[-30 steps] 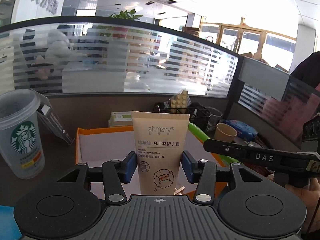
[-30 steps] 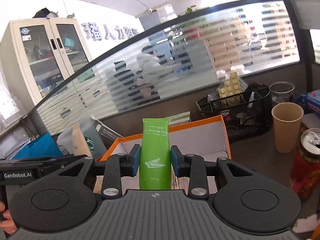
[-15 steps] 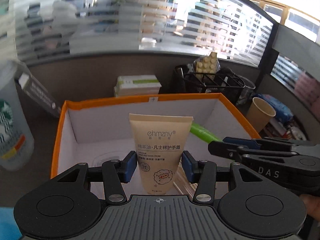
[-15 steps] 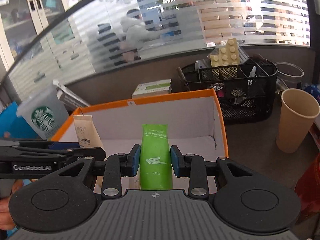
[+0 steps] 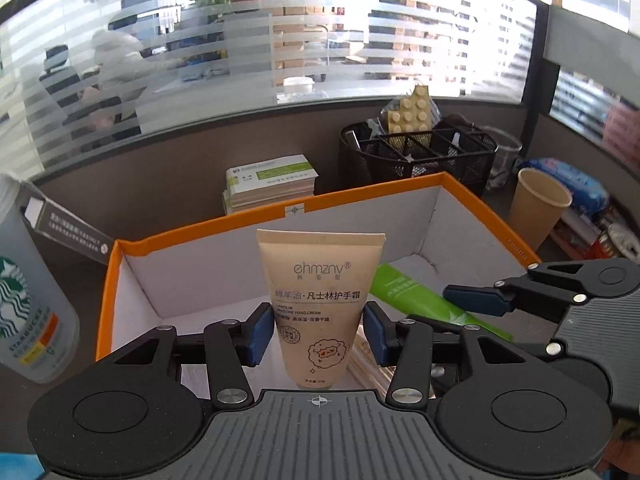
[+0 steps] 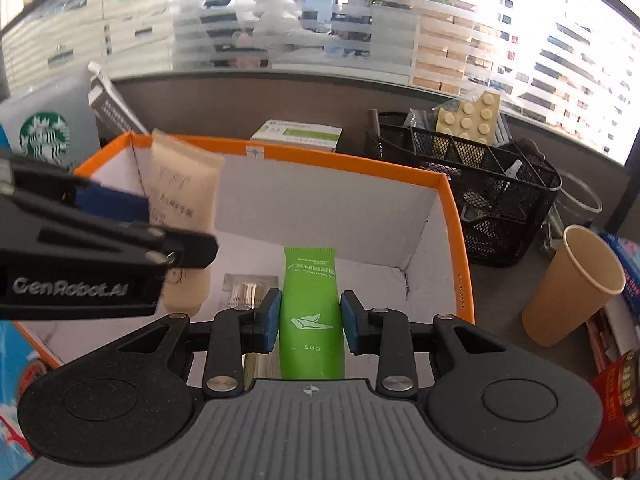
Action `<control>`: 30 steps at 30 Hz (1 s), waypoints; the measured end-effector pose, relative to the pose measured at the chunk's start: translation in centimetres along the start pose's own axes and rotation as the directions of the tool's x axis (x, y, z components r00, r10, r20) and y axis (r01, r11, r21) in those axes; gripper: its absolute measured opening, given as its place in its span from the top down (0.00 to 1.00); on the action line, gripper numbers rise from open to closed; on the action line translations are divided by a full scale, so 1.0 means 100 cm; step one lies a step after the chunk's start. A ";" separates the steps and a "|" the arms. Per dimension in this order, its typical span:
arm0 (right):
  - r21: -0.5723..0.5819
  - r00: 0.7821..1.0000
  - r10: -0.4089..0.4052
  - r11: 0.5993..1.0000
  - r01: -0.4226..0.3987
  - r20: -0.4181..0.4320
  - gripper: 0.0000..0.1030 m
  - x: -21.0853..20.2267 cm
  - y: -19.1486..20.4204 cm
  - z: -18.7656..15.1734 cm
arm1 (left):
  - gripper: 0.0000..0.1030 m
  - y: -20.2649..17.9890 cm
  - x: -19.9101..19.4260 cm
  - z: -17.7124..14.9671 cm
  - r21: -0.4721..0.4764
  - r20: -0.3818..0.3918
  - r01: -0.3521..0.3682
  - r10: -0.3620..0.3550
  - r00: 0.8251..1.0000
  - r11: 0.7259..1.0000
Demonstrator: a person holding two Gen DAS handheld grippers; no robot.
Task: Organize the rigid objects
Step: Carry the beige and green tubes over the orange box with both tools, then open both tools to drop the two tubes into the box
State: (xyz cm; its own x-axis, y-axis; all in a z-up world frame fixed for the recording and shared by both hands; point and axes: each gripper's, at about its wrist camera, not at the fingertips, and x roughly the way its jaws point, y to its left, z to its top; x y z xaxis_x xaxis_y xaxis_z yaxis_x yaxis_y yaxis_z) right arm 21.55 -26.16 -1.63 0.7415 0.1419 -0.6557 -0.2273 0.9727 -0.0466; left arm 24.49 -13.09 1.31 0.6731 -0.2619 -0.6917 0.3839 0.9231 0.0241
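Note:
My left gripper (image 5: 319, 332) is shut on a beige hand cream tube (image 5: 320, 300) and holds it upright over the orange-rimmed white box (image 5: 200, 236). My right gripper (image 6: 310, 322) is shut on a green tube (image 6: 310, 300) and holds it inside the same box (image 6: 452, 216), to the right of the left gripper. The green tube (image 5: 416, 294) and the right gripper (image 5: 472, 300) show at the right of the left wrist view. The beige tube (image 6: 180, 192) and the left gripper (image 6: 116, 204) show at the left of the right wrist view. A small boxed item (image 6: 248, 290) lies on the box floor.
A Starbucks cup (image 5: 24, 304) stands left of the box. Behind it are a stack of flat cartons (image 5: 270, 186) and a black mesh organizer (image 5: 420, 156). A paper cup (image 6: 572, 284) stands to the right, with a red packet (image 6: 612, 400) beside it.
Both grippers have moved forward and tilted down over the box, each still holding its tube. The tubes now sit lower inside the box walls.

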 end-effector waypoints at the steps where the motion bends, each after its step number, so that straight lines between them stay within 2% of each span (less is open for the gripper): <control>1: -0.018 1.000 -0.010 1.000 0.010 -0.009 0.71 0.001 0.002 -0.001 | 0.55 -0.001 0.002 0.001 0.008 -0.006 -0.013 0.013 1.000 1.000; 3: -0.041 1.000 -0.014 0.999 0.013 -0.024 0.71 0.003 0.003 -0.002 | 0.55 -0.003 0.007 0.005 0.019 -0.026 -0.025 0.026 0.999 1.000; 6: -0.058 0.999 -0.006 0.998 0.004 -0.044 0.71 0.004 0.003 -0.002 | 0.54 0.002 0.023 0.007 -0.016 -0.096 -0.015 0.014 0.995 1.000; 12: -0.078 0.997 -0.001 0.997 -0.005 -0.080 0.71 0.011 0.003 -0.001 | 0.54 -0.008 0.031 0.008 0.041 -0.095 -0.045 0.049 0.994 0.998; 17: -0.083 0.996 -0.005 0.997 -0.003 -0.090 0.71 0.016 0.003 -0.001 | 0.54 -0.004 0.044 0.008 0.015 -0.134 -0.057 0.059 0.989 0.998; 22: -0.078 0.997 -0.003 0.997 -0.003 -0.073 0.69 0.013 0.003 -0.004 | 0.53 -0.001 0.033 0.010 0.005 -0.096 -0.026 0.027 0.995 1.000; 23: -0.071 0.998 0.004 0.997 -0.008 -0.062 0.64 0.009 0.003 -0.004 | 0.52 -0.002 0.027 0.010 0.017 -0.079 -0.025 0.026 0.997 1.000; 25: -0.030 0.998 0.052 0.998 -0.054 -0.043 0.53 0.000 0.000 -0.004 | 0.44 -0.003 0.015 0.012 0.026 -0.050 -0.024 0.025 0.998 0.999; 26: -0.016 0.997 0.065 0.998 -0.066 -0.035 0.50 -0.005 0.000 -0.003 | 0.35 -0.003 0.008 0.013 0.022 -0.037 -0.021 0.022 0.999 1.000; 28: -0.037 0.999 0.041 0.998 -0.041 -0.011 0.45 -0.017 0.005 0.000 | 0.31 -0.002 -0.010 0.015 0.018 0.003 -0.016 0.016 1.000 1.000; 30: -0.060 1.000 0.023 0.998 -0.022 0.020 0.41 -0.031 0.009 0.001 | 0.21 0.000 -0.029 0.015 0.009 0.047 -0.005 0.004 0.999 1.000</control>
State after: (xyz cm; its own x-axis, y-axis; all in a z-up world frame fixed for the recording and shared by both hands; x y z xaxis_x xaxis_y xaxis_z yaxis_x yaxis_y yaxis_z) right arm 19.16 -25.70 0.44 0.7489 0.1678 -0.6411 -0.2806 0.9567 -0.0773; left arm 23.47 -12.79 4.38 0.7036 -0.2711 -0.6568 0.3866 0.9216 0.0337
